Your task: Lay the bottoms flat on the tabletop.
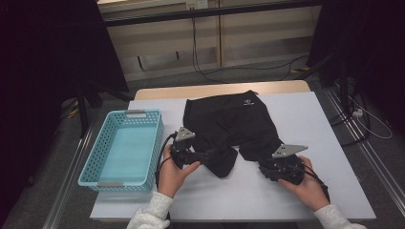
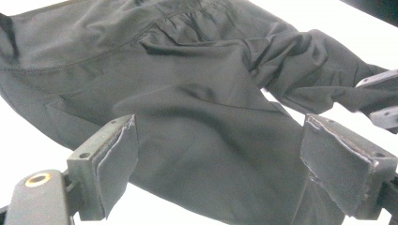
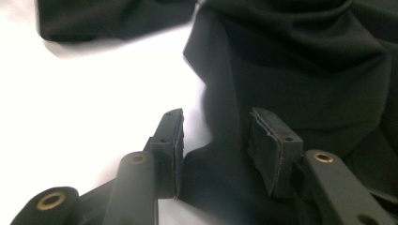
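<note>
- Black shorts (image 1: pixel 229 124) lay spread on white worktop (image 1: pixel 310 124), small unreadable white logo near waistband.
- Left gripper (image 2: pixel 216 164): spread wide over one leg.
- Right gripper (image 3: pixel 213 140): parted around other leg's hem.

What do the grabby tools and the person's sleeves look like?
Both are black. The left gripper and the right gripper each carry a grey three-cornered plate and a black cable. Their jaws have flat dark pads and brass-coloured rivets. The sleeves are white and fuzzy.

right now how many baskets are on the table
1. The light blue basket sits at the table's left side, beside the black shorts, just left of the left gripper. Nothing suggests another hidden one.
</note>
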The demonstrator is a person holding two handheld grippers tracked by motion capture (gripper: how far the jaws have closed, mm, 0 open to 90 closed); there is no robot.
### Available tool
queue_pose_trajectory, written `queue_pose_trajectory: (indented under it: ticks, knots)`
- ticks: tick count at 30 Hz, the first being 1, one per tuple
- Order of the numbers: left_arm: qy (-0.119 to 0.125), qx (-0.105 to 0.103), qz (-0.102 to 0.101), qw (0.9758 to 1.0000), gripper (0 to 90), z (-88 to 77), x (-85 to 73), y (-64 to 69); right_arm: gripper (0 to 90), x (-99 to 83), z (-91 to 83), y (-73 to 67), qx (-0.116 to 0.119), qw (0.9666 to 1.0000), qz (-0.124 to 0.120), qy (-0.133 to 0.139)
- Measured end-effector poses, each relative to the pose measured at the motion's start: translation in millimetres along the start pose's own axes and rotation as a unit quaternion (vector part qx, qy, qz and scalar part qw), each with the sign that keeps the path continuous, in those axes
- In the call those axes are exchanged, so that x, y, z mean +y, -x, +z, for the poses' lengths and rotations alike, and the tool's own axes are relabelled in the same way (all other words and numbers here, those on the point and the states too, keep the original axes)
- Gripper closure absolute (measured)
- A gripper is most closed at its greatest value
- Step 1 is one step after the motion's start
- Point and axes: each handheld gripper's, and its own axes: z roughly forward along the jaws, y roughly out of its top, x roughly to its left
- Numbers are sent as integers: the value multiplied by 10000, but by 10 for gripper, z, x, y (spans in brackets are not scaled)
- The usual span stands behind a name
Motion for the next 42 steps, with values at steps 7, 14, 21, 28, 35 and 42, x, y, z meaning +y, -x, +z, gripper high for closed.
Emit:
queue_pose_trajectory:
  ticks: [7,14,21,28,35,42]
  knots:
    - [10,18,-59,10000,125,5,-7,-12,808,-4,-26,147,-156,9997,204,-38]
    - [-9,14,-31,10000,126,12,-8,-5,848,20,-191,182,56,9995,304,68]
    - [-12,-5,30,10000,126,-5,9,7,846,11,-464,244,223,9983,404,360]
    - [-2,6,3,10000,125,5,3,6,757,-145,-418,450,-112,9973,728,58]
    - [-20,-1,29,10000,126,9,14,2,589,-77,-473,345,-190,9973,626,330]
    - [-15,7,24,10000,126,-5,6,-8,515,78,-314,120,-90,9986,418,298]
